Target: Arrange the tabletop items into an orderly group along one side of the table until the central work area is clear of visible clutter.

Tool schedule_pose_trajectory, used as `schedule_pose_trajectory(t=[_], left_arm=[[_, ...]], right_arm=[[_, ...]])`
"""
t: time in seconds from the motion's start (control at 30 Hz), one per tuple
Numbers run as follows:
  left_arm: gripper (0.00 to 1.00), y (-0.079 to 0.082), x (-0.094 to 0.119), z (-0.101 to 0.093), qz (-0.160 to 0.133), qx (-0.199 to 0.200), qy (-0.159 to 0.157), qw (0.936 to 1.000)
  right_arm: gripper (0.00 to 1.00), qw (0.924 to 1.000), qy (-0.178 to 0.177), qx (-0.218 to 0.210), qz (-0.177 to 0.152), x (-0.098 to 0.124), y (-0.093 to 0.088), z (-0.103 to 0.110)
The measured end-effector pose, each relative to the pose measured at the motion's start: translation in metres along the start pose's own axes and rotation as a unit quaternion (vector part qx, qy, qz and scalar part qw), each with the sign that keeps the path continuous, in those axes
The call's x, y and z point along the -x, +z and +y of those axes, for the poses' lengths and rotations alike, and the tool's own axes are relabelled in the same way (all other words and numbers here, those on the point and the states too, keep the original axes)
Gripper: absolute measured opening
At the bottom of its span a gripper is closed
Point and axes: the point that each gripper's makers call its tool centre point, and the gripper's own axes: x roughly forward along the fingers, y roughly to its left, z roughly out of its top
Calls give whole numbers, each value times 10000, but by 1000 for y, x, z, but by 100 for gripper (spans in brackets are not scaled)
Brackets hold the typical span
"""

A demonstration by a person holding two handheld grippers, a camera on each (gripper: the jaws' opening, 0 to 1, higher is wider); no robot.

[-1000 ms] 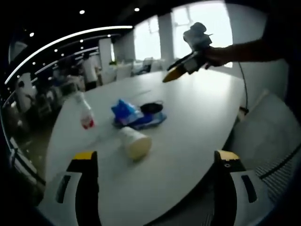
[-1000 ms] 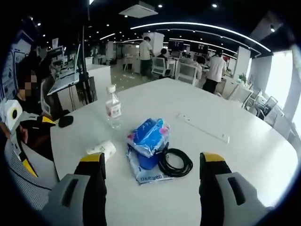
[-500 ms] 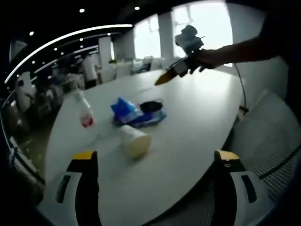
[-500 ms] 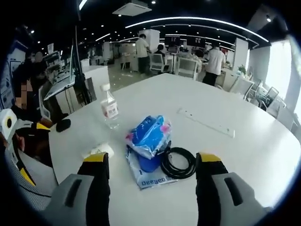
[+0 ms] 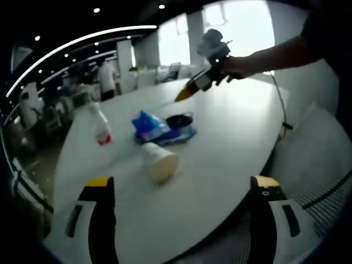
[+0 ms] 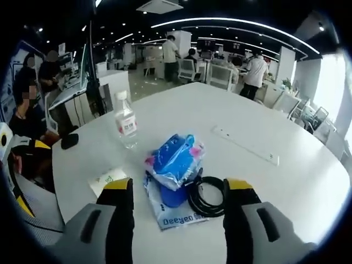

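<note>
The white table [image 6: 286, 181] carries a small cluster of items near its middle. A blue packet [image 6: 175, 157] is seen lying on top of a flat blue-and-white wrapper printed "Deeyeo" [image 6: 177, 212]; it serves as the landmark here. Just beside the blue packet, touching the wrapper's edge, a coiled black cable [image 6: 208, 193] lies flat. A clear water bottle with a red label [image 6: 126, 126] stands upright a little apart from the packet, toward the table edge. A paper cup [image 5: 159, 162] is seen on its side near the packet, its open mouth turned toward the left gripper. A long white strip [image 6: 246, 145] lies flat beyond the packet.

The right gripper [image 6: 179, 187] is held above the table just short of the packet, its 2 jaws spread wide with nothing between them. The left gripper [image 5: 181, 190] is likewise spread wide and empty, near the table edge, well apart from the packet.
</note>
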Motion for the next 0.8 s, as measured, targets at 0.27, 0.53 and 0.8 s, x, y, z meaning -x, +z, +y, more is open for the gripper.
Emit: schedule_pose_trajectory(t=[0.27, 0.53, 0.8], left_arm=[[97, 1, 0, 1, -17, -19, 11, 10000], [97, 0, 0, 1, 30, -98, 14, 9999], [96, 0, 1, 3, 3, -53, 48, 10000]], right_arm=[[56, 10000, 42, 8, -5, -17, 5, 4], [51, 10000, 54, 27, 34, -34, 11, 5], [43, 9999, 133, 25, 28, -47, 18, 8]])
